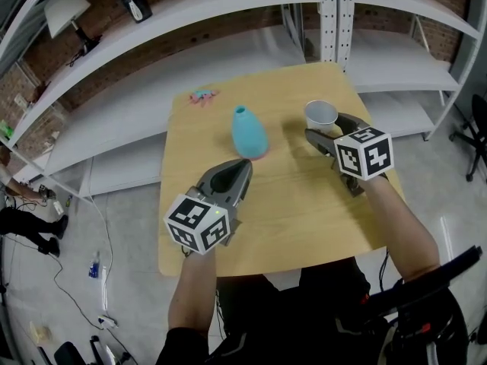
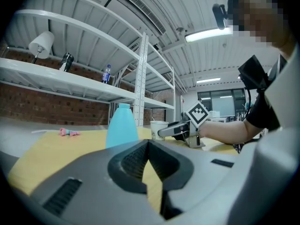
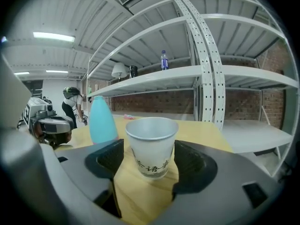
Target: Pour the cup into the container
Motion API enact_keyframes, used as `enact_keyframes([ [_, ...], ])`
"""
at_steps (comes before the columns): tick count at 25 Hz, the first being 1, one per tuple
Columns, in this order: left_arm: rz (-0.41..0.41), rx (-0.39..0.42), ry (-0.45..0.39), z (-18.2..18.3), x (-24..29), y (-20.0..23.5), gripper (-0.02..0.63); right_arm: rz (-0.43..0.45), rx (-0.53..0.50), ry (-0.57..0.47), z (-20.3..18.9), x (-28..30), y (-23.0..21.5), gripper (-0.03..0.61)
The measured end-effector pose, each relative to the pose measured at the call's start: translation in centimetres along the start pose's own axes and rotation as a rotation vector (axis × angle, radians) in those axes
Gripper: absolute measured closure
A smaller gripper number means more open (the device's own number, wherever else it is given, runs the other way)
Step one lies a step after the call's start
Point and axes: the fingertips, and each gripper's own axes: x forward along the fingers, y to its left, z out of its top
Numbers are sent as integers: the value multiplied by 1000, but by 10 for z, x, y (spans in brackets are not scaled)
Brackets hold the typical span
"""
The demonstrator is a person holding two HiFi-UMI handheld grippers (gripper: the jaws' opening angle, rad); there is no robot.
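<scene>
A white paper cup [image 1: 320, 115] stands upright on the wooden table [image 1: 289, 219] at its far right. My right gripper [image 1: 325, 125] is open around it. In the right gripper view the cup [image 3: 151, 146] sits between the two wide jaws of the right gripper [image 3: 149, 159], and neither pad presses on it. A light-blue narrow-necked container [image 1: 249, 133] stands mid-table, left of the cup. My left gripper [image 1: 243, 163] lies just in front of the container with its jaws shut and empty. From the left gripper [image 2: 148, 142] I see the container [image 2: 122, 125] and the cup [image 2: 158, 129].
A small pink object [image 1: 203, 96] lies at the table's far left corner. White metal shelving [image 1: 228, 21] runs behind the table, with an upright post [image 1: 337, 21] close to the cup. A person's dark legs [image 1: 30, 226] show on the floor at far left.
</scene>
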Motion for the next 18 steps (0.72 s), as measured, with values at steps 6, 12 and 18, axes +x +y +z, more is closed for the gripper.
enact_keyframes([
  [6,-12,4,-4,0,0,0,621,12,25,-17,2,6,0,256],
  [12,-11,4,-4,0,-2,3,621,14,37,-23,3,7,1,284],
  [18,4,1,-6,-2,-6,8,621,35,-31,-18,14,4,13,290],
])
